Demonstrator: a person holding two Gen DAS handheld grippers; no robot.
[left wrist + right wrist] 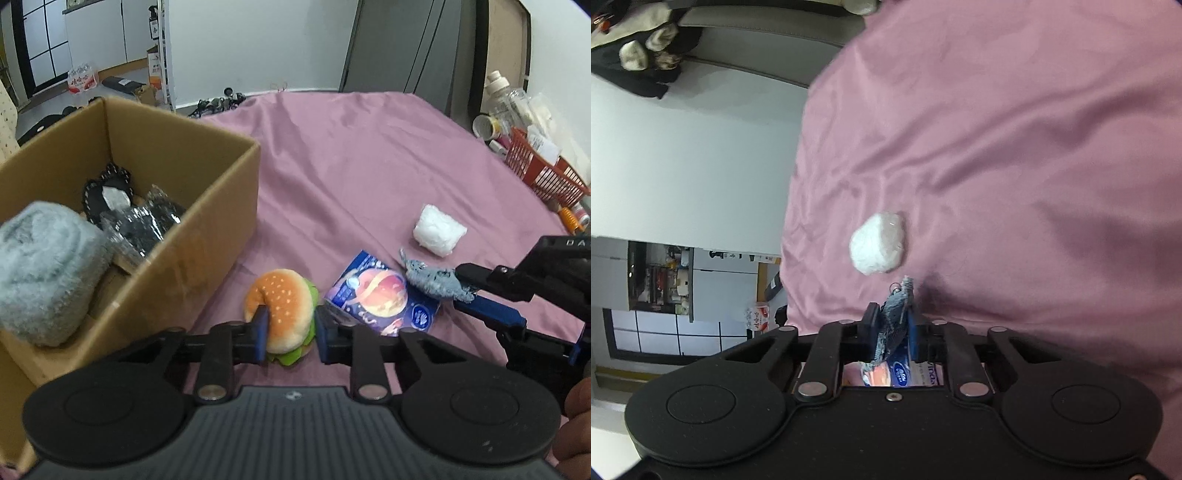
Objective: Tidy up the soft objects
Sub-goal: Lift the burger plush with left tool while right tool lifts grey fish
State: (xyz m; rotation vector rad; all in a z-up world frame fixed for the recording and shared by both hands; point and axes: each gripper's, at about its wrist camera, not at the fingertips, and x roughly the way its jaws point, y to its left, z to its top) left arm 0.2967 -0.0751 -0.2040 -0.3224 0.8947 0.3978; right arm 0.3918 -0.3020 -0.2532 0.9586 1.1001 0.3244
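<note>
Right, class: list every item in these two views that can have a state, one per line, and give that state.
left gripper: shut on the burger plush
burger plush: squeezed between the fingers
right gripper: shut on the grey fabric toy
grey fabric toy: held, hanging over the tissue pack
tissue pack: lying flat on the pink cloth
white bundle: loose on the cloth
cardboard box: open, partly filled

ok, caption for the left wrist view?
Left gripper squeezes plush burger beside cardboard box; right gripper holds grey fabric scrap.
</note>
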